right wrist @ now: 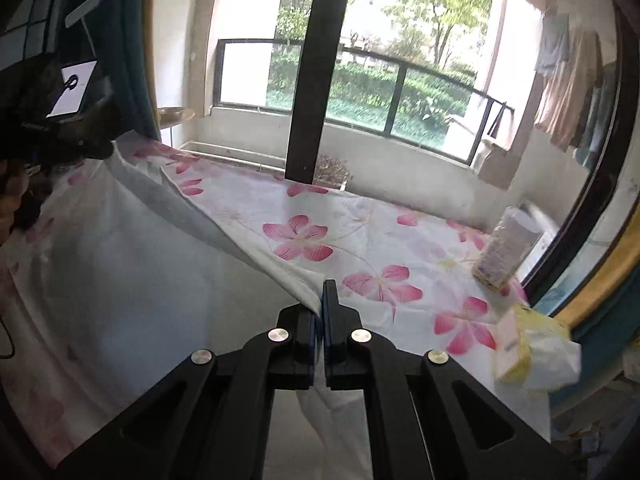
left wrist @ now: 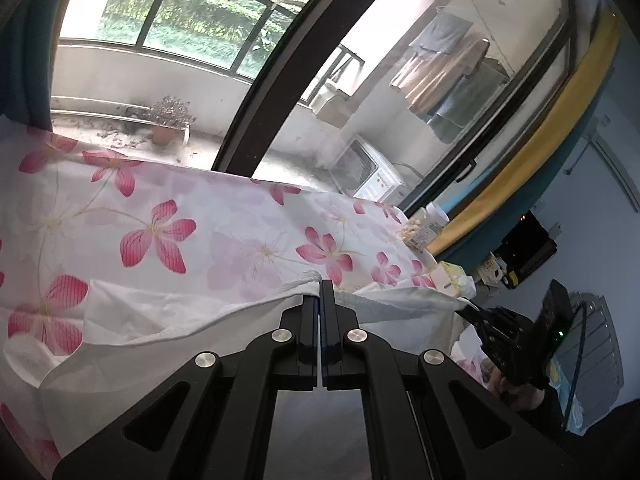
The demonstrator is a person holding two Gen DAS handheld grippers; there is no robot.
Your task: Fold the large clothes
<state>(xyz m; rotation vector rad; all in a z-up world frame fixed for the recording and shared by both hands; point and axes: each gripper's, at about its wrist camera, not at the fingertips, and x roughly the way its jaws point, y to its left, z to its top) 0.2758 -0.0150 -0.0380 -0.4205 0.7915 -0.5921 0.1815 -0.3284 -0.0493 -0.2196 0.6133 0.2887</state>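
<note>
A large white garment (left wrist: 168, 312) lies on a table covered by a pink-flowered cloth (left wrist: 160, 216). My left gripper (left wrist: 321, 286) is shut on the garment's upper edge, and the fabric stretches from it to the right. There my right gripper (left wrist: 466, 305) pinches the same edge, a hand behind it. In the right wrist view my right gripper (right wrist: 322, 288) is shut on the white garment (right wrist: 132, 264), whose lifted edge runs taut up-left to my left gripper (right wrist: 108, 150). Some fabric hangs down between the right gripper's arms.
A jar (left wrist: 424, 228) and a tissue pack (left wrist: 456, 280) stand at the table's right end, seen as the carton (right wrist: 504, 248) and tissue pack (right wrist: 532, 356) in the right wrist view. A glass door with a dark frame (right wrist: 316, 68) stands behind the table.
</note>
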